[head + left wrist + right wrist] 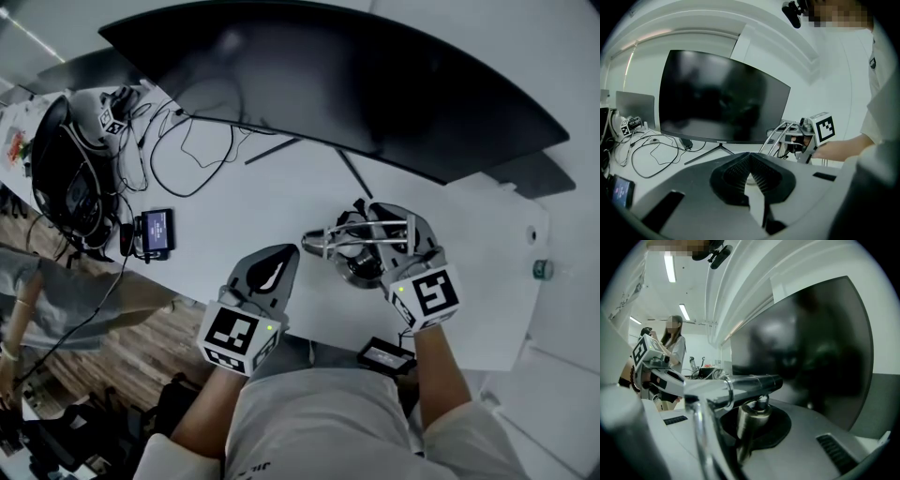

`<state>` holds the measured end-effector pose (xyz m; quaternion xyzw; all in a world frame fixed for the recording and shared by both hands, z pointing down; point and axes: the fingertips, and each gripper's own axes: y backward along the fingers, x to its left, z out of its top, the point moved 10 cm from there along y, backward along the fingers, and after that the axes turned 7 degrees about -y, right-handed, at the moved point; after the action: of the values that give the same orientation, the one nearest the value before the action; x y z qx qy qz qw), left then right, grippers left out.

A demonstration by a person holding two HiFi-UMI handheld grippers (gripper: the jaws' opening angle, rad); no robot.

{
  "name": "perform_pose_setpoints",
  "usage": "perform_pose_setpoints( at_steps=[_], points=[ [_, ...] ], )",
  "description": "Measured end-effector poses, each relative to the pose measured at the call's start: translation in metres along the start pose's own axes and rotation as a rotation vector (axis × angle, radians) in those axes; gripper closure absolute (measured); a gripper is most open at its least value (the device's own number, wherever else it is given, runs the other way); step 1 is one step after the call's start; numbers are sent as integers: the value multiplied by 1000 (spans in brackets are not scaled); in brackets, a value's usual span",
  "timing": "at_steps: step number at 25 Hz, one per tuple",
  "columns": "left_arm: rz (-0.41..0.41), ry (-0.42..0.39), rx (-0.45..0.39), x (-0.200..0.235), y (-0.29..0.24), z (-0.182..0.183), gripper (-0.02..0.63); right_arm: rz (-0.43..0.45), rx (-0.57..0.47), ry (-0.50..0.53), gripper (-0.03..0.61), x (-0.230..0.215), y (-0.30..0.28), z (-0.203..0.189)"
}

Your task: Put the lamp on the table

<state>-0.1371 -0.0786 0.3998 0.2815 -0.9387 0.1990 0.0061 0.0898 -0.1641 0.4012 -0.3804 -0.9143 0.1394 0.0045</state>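
Observation:
A chrome lamp (349,246) with thin wire arms and a round base hangs just above the white table (253,206), in front of the curved monitor. My right gripper (373,228) is shut on its metal stem. In the right gripper view the lamp's tube and socket (751,389) fill the space between the jaws. My left gripper (278,265) hovers to the lamp's left near the table's front edge, shut with nothing in it. The left gripper view shows its pads (765,174) meeting at the tips, and the lamp (780,139) beyond them to the right.
The large curved monitor (356,84) stands at the back on a thin-legged foot. Loose cables (192,150) and a small screen device (156,232) lie to the left, near dark gear (66,178). A small black box (385,355) sits at the front edge.

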Motion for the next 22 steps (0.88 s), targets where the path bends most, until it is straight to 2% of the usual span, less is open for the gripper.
perform_pose_setpoints(
  at_steps=[22],
  points=[
    [6, 14, 36, 7, -3, -5, 612, -17, -5, -10, 548, -7, -20, -15]
  ],
)
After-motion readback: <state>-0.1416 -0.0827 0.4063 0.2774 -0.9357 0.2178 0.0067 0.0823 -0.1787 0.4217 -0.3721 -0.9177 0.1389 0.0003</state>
